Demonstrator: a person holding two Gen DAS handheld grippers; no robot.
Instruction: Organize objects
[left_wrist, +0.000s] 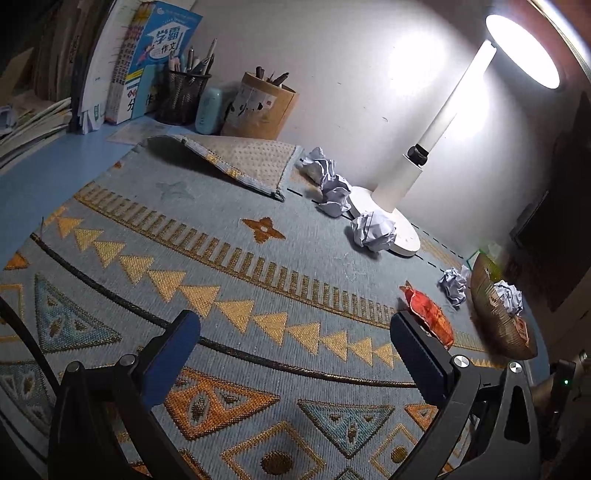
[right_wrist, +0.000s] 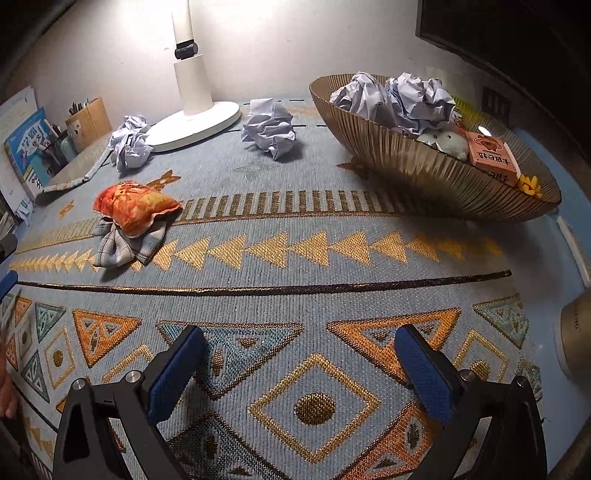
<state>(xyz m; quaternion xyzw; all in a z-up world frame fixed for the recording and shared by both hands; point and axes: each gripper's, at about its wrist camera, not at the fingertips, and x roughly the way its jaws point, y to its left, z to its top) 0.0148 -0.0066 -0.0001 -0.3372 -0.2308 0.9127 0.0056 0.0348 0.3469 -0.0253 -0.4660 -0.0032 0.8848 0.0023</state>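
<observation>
Both the left gripper (left_wrist: 295, 354) and the right gripper (right_wrist: 299, 365) stood wide open, holding nothing. The crumpled paper ball (right_wrist: 269, 129), upper centre of the frame, looked light and crushable; a gentle pinch across its middle would probably suit.

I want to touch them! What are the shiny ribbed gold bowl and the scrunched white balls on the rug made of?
The ribbed gold bowl looks like tinted glass or glossy plastic: fine ridges, a shiny surface and a thin, hard rim. I can't tell which. The scrunched white balls are surely paper: sharp creases, matte, flat folded corners. More of them sit inside the bowl.
</observation>
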